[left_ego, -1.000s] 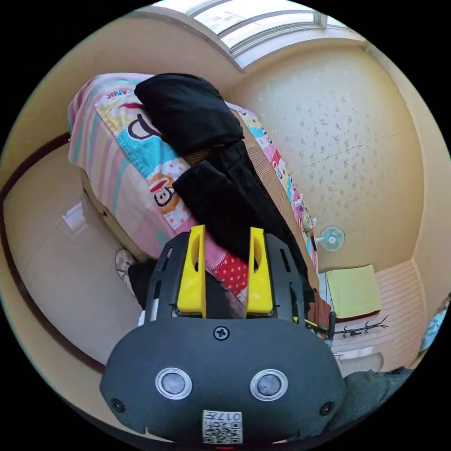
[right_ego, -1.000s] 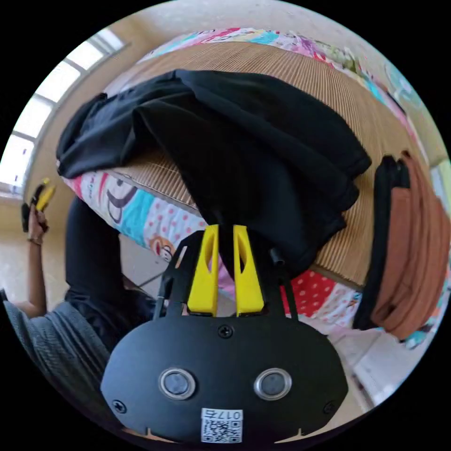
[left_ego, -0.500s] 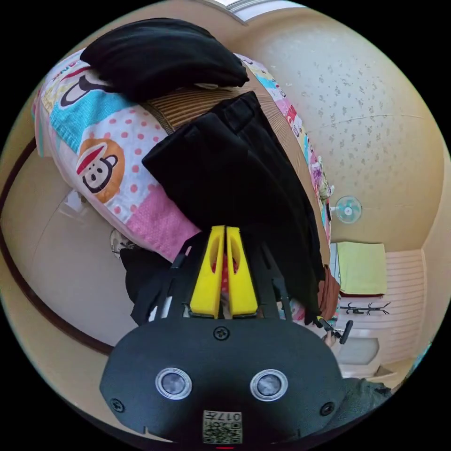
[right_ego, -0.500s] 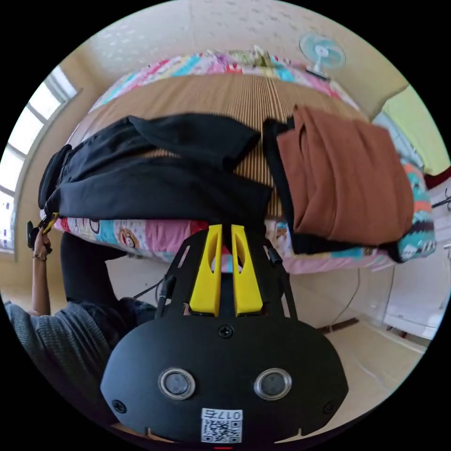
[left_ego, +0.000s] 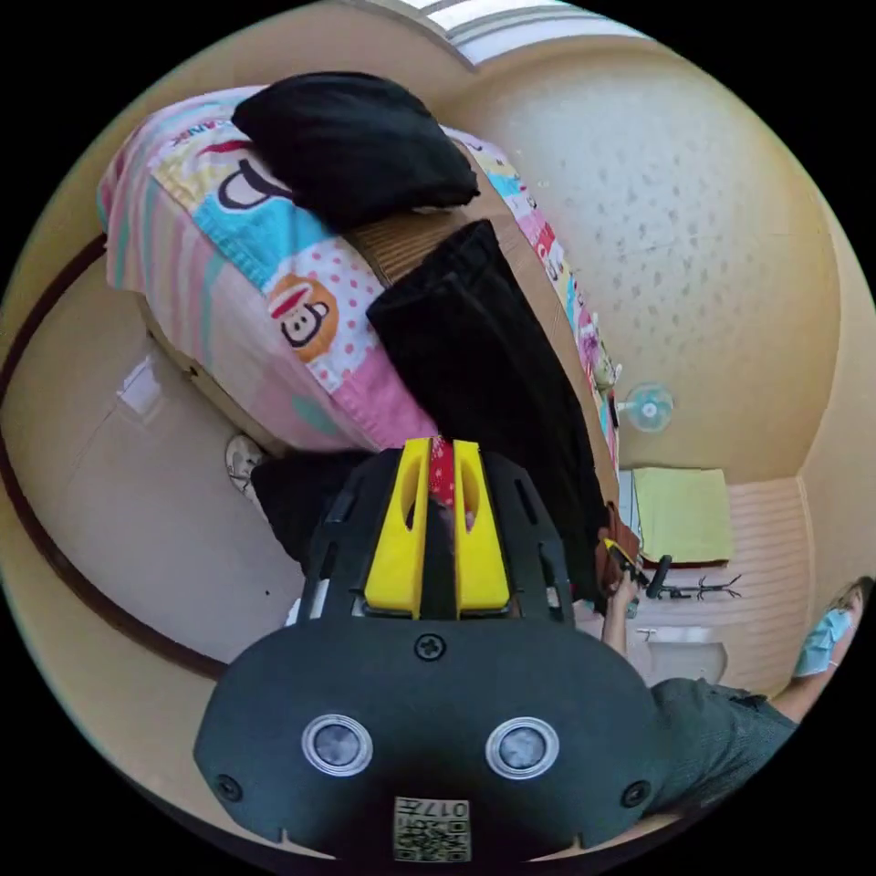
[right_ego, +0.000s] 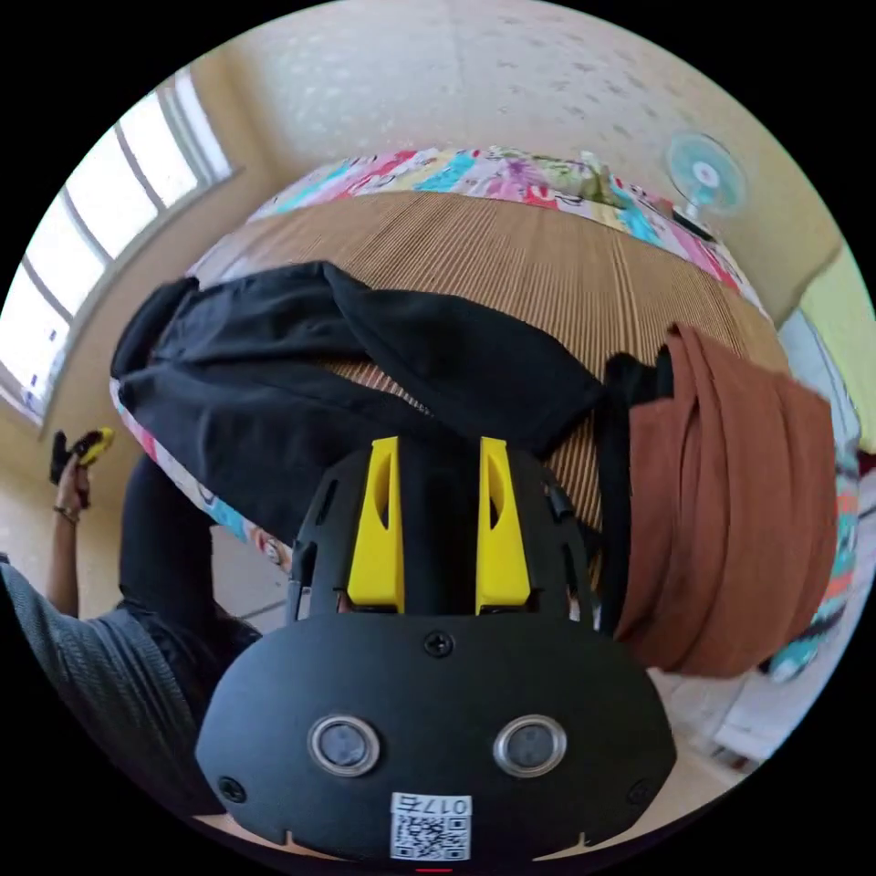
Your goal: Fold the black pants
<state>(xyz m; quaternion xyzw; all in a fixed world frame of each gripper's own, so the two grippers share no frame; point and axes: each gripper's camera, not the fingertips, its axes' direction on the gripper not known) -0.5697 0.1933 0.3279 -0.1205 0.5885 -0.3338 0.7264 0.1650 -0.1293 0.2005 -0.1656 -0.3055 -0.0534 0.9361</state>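
Letting go after half a second clamped, my right gripper (right_ego: 440,497) now stands with jaws parted over dark cloth, nothing pinched, so I judge the drag toward the bed's edge finished and the next fold due. My left gripper (left_ego: 442,511) has its jaws nearly together with a slim gap showing only the patterned bedsheet (left_ego: 274,283), gripping nothing. Black pants (right_ego: 301,383) lie stretched along the woven mat (right_ego: 511,265), running from 9 to 12 o'clock off my right jaws, brown folded clothes (right_ego: 730,511) at 3 o'clock.

Both views face bed (left_ego: 274,301) closely.
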